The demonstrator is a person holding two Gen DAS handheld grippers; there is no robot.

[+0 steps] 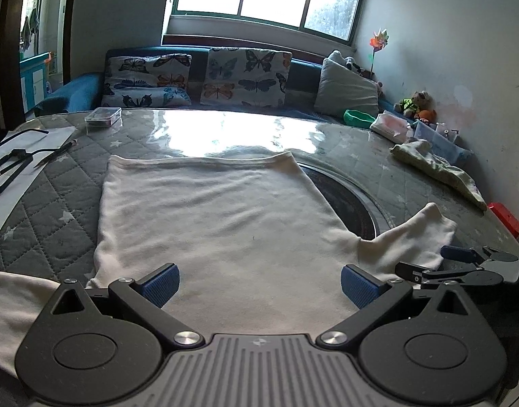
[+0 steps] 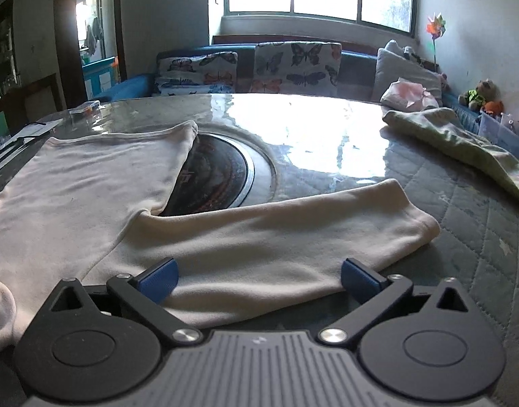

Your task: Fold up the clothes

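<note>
While both of my grippers hang low at the near edge of the quilted table [image 1: 56, 200], the white shirt [image 1: 208, 210] lies flat straight ahead of them, its long axis running away from me toward the far hem by the window side. My left gripper [image 1: 259, 283] sits over the shirt's body, jaws spread wide with nothing between the 2 blue pads – cloth beneath, none pinched. My right gripper [image 2: 259, 276] is just as wide and just as empty, poised at the near edge of the right sleeve [image 2: 293, 227]. That sleeve points out to the right, across the shirt's length, partly over the dark round inset [image 2: 218, 176] in the table. I judge the sleeve is the next thing to fold inward, and the right gripper is the nearer one – the left has the body. A crumpled green garment [image 2: 462, 149] lies well apart on the right
</note>
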